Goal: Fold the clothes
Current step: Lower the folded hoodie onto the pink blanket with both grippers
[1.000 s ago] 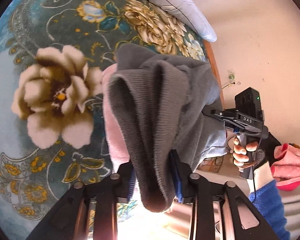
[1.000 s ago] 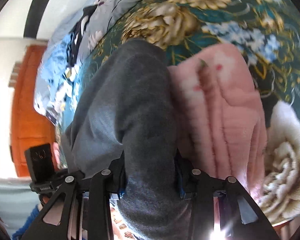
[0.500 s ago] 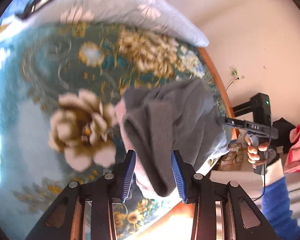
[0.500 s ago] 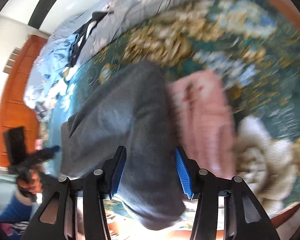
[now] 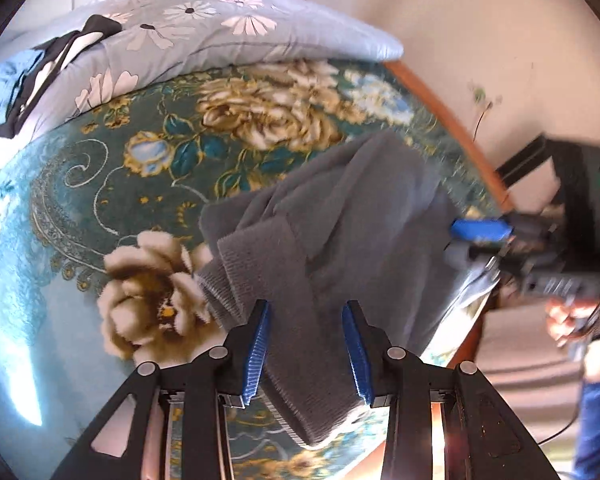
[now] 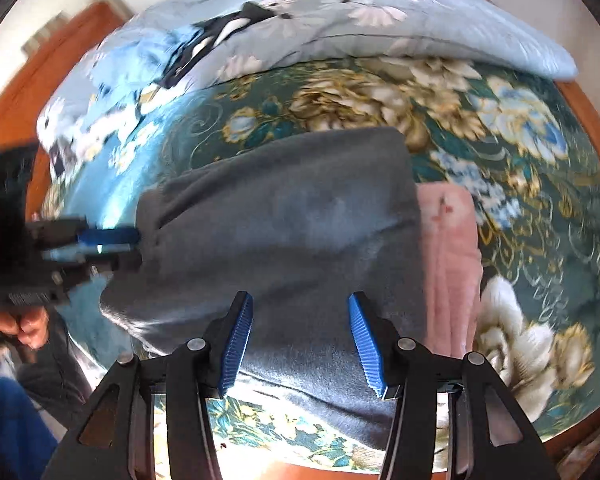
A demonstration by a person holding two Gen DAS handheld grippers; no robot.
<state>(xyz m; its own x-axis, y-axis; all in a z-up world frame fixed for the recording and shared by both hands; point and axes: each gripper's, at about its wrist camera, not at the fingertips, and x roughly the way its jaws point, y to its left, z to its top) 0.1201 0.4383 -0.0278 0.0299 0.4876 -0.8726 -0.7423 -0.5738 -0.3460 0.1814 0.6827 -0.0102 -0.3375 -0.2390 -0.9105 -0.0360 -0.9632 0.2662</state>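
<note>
A folded grey knitted garment (image 5: 340, 232) (image 6: 284, 224) lies on the green floral bedspread (image 5: 120, 168) (image 6: 540, 184), on top of a folded pink garment (image 6: 452, 248). My left gripper (image 5: 306, 344) stands open just above the grey garment's ribbed near end, with nothing held. My right gripper (image 6: 300, 340) is open too, hovering over the grey garment's near edge. The right gripper (image 5: 480, 232) shows at the far side of the garment in the left wrist view; the left gripper (image 6: 108, 240) shows at the garment's left end in the right wrist view.
A light blue daisy-print quilt (image 5: 204, 40) (image 6: 360, 20) with a black and white item (image 5: 44, 72) on it lies at the bed's far side. The wooden bed edge (image 5: 448, 120) runs beside a cream wall. A person's hand (image 5: 568, 320) holds the right gripper's handle.
Both grippers have let go of the grey garment and opened. They have pulled back and up, and the garment now lies flat on the pink one.
</note>
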